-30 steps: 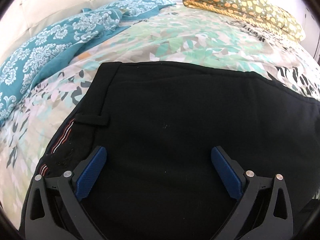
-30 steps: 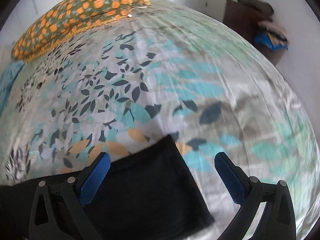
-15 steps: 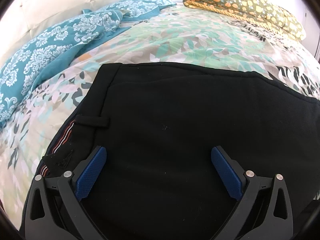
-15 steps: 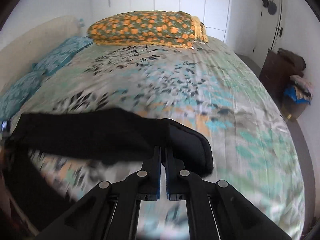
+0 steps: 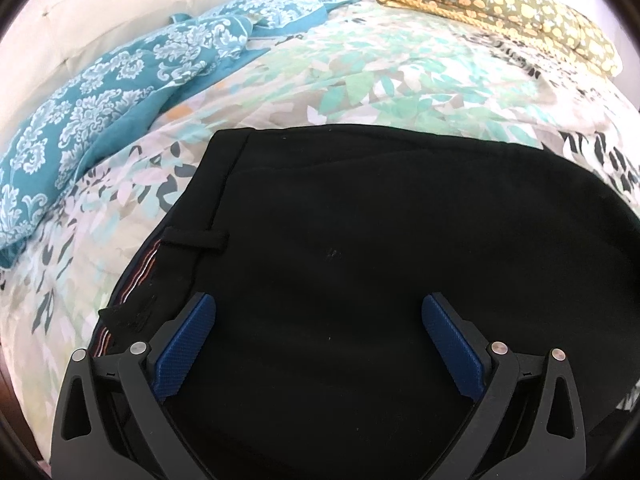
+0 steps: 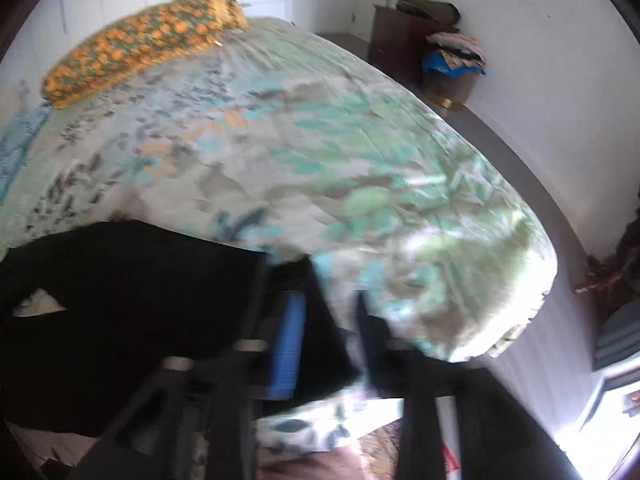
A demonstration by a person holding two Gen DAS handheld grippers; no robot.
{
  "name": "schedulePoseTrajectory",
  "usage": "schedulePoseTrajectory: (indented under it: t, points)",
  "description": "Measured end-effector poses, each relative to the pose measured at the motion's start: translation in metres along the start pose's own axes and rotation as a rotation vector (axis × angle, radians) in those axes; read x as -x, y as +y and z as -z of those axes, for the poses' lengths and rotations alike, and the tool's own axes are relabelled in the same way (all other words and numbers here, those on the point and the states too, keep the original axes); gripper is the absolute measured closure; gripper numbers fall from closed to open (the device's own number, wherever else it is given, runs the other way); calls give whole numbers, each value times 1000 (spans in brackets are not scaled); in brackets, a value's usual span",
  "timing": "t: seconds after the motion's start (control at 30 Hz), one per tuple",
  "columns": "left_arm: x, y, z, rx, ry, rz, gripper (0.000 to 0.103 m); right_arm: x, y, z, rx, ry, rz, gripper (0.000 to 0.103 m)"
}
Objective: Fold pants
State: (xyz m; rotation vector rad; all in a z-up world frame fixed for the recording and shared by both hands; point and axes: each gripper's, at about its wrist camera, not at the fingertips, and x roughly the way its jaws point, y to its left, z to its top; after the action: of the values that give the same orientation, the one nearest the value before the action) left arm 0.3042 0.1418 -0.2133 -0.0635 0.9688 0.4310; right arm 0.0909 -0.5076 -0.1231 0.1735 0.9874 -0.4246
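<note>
We've got one pair of black pants (image 5: 360,260) spread on the bed's leafy bedspread (image 5: 380,92), waistband end with one belt loop (image 5: 196,239) showing on the left. Our left gripper (image 5: 319,342) hangs right over the fabric with its two blue pads (image 5: 186,346) spread wide, holding nothing. The right gripper (image 6: 328,344) view is motion-blurred; black cloth sits between its fingers, but we honestly can't tell if it's pinching or loose. Around it: one teal patterned blanket (image 5: 104,100) bunched at the left, one orange-and-olive pillow (image 5: 508,8) at the far end, one dark cabinet (image 6: 396,44) and one basket of clothes (image 6: 454,68) by the wall. No readable labels or writing anywhere.
</note>
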Motion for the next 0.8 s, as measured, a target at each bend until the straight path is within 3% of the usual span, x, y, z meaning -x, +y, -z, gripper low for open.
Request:
schedulePoseTrajectory:
  t: [0.03, 0.07, 0.2, 0.3, 0.4, 0.5, 0.57, 0.7, 0.8]
  points:
    - [0, 0, 2, 1, -8, 4, 0, 6, 16, 1, 9, -30, -28, 19]
    - [-2, 1, 2, 6, -4, 13, 0, 14, 41, 8, 22, -74, -78, 17]
    - [-3, 3, 1, 13, -3, 25, 0, 16, 141, 42, 69, -80, -260, 17]
    - [-3, 3, 1, 13, -3, 25, 0, 9, 223, 76, 77, -31, -393, 17]
    - [-3, 2, 1, 13, -3, 23, 0, 7, 305, 98, 207, 23, -492, 17]
    - [-3, 3, 1, 13, -3, 24, 0, 9, 370, 112, 391, -14, -479, 17]
    - [-3, 3, 1, 14, -3, 25, 0, -4, 397, 118, 436, -7, -436, 17]
    - [-3, 2, 1, 14, -3, 25, 0, -34, 406, 128, 438, 85, -389, 17]
    - [-3, 2, 1, 14, -3, 25, 0, -35, 414, 136, 500, 59, -341, 8]
